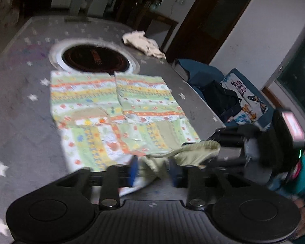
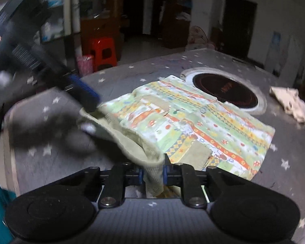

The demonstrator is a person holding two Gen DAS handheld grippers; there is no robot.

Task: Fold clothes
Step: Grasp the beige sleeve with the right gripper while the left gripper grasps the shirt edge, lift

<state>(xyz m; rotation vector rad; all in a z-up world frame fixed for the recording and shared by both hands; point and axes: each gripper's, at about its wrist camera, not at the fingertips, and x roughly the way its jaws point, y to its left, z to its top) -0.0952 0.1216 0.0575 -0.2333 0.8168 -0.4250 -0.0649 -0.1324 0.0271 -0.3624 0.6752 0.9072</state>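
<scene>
A colourful patterned garment [image 1: 116,109] with a pale green waistband lies spread on the grey star-print table cover [image 1: 20,101]; it also shows in the right wrist view [image 2: 193,126]. My left gripper [image 1: 152,172] is shut on the green waistband [image 1: 193,154] at the garment's near edge. My right gripper [image 2: 152,174] is shut on the same waistband [image 2: 132,148] at its other end. The left gripper appears in the right wrist view [image 2: 85,97], lifted and blurred. The right gripper appears in the left wrist view [image 1: 229,144], mostly hidden by cloth.
A round black cooktop [image 1: 95,58] is set in the table behind the garment. A crumpled cream cloth [image 1: 144,43] lies at the far corner. A blue butterfly-print seat [image 1: 246,99] stands right of the table; a red stool [image 2: 103,50] stands beyond it.
</scene>
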